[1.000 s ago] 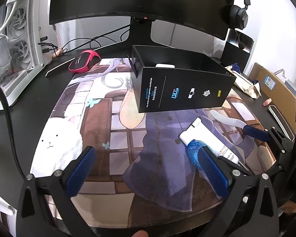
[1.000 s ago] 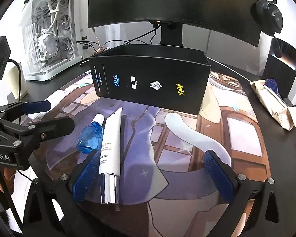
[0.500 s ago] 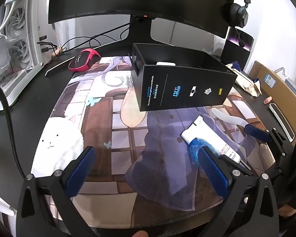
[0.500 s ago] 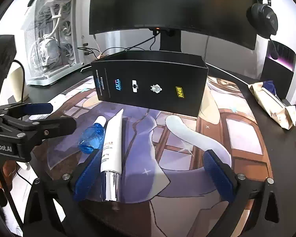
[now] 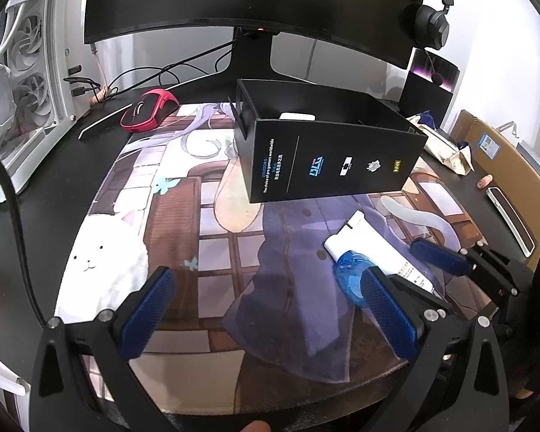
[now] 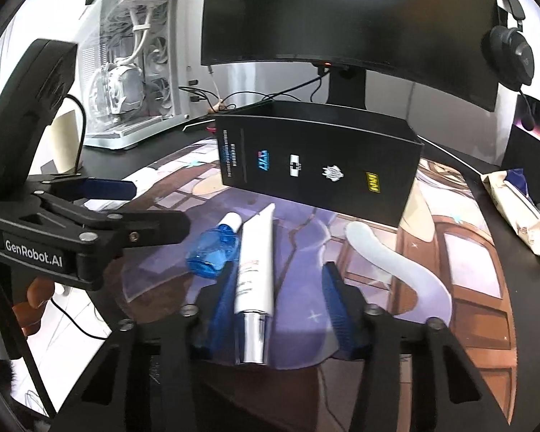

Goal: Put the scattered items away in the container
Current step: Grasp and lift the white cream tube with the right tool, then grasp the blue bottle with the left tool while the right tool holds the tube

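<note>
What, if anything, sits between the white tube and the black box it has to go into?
Nothing visible does. The white tube lies between the closing jaws of the right hand-held gripper, and the printed mat from its crimped end to the black box is bare. The blue bottle lies touching its left side, off that path.

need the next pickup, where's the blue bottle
On the desk mat before the black box, the blue bottle touches the white tube's left side in the right wrist view.

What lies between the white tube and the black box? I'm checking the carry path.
Only bare printed desk mat between white tube and black box, clearest in the right wrist view.
</note>
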`<state>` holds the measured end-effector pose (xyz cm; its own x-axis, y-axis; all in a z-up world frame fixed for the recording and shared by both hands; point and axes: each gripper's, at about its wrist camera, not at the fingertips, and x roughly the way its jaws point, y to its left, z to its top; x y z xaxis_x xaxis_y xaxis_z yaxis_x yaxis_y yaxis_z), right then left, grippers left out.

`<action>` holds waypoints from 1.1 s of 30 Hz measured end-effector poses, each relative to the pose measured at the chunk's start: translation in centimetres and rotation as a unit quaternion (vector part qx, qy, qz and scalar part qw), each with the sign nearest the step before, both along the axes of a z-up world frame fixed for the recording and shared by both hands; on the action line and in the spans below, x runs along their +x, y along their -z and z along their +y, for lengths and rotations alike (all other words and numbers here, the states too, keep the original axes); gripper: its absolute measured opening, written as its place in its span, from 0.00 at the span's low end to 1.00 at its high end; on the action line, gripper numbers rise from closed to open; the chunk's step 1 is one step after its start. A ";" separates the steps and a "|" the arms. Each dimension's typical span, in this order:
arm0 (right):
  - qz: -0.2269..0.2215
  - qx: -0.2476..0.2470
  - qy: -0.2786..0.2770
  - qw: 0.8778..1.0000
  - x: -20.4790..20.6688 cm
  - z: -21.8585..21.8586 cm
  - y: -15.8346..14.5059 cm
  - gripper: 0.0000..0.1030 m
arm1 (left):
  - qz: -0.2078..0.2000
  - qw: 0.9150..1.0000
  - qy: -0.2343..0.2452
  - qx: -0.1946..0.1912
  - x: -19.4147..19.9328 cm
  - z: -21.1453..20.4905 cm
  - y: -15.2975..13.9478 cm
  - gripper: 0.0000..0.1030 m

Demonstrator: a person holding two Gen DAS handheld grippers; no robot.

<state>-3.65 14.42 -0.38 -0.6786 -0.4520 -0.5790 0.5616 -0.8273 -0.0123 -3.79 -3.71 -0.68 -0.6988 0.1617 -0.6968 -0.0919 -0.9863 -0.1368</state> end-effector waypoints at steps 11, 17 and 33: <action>0.029 -0.016 -0.004 0.999 0.9 -0.1 0.6 0.28 | -0.004 1.000 0.004 0.010 0.0 -0.2 -0.2 1.00; 0.031 -0.027 -0.020 0.999 1.2 -0.2 0.6 0.17 | -0.005 1.000 0.005 0.017 0.1 -0.3 -0.3 1.00; 0.008 -0.040 0.002 0.999 0.7 0.3 0.2 0.17 | -0.010 1.000 0.014 0.002 0.1 0.3 -0.4 1.00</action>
